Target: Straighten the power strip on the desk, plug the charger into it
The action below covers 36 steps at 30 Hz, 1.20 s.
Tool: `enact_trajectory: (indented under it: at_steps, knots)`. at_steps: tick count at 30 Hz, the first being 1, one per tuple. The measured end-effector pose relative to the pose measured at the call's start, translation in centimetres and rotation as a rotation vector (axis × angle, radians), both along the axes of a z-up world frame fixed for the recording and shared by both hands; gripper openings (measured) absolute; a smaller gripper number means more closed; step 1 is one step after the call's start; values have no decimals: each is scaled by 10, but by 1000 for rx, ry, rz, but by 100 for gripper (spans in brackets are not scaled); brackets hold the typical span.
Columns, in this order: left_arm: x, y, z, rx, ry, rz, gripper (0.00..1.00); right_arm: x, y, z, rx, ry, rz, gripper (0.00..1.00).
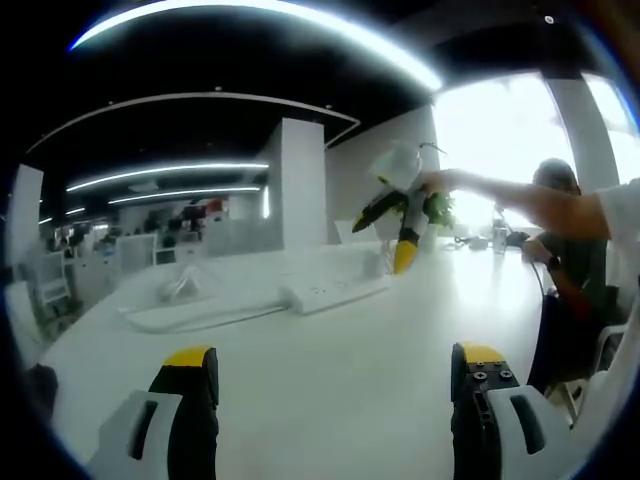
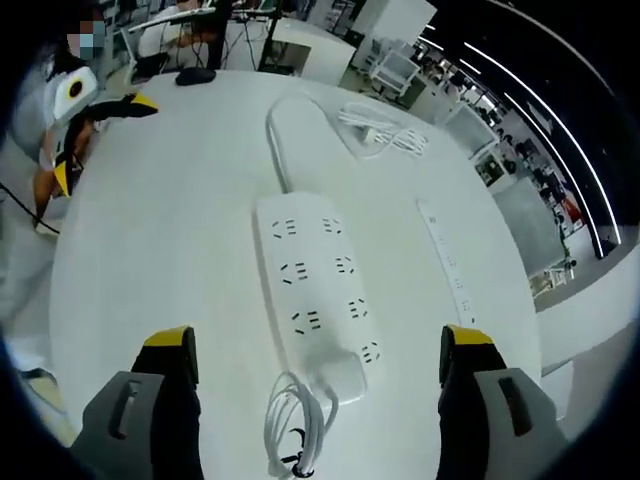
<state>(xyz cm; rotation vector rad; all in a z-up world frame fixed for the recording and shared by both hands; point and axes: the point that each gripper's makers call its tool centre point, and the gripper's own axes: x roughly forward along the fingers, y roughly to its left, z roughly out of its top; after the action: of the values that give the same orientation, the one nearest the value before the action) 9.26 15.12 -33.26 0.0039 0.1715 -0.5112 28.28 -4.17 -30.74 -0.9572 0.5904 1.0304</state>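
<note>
Flat white rectangular power strip (image 2: 315,290) lies lengthwise dead ahead between the right gripper (image 2: 315,365)'s spread, empty jaws, nearer than the likewise empty, spread left gripper (image 1: 335,370).

A broad white desk (image 1: 330,360) stands in an open office. Curved ceiling light strips (image 1: 260,15) glow overhead. A bright window (image 1: 500,140) glares beside a white pillar (image 1: 300,180).
</note>
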Motion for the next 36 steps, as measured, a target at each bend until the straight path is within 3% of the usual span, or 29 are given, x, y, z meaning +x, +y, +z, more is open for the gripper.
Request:
enact_trajectory:
  at_steps: [14, 19, 36]
  knots:
    - [1, 2, 0, 0, 0, 4, 99, -12, -1, 26, 208, -18, -36, 100]
    - [1, 1, 0, -2, -2, 1, 99, -19, -11, 27, 222, -35, -45, 100]
    - [-1, 2, 0, -9, -6, -3, 99, -33, -29, 48, 437, -93, -108, 100]
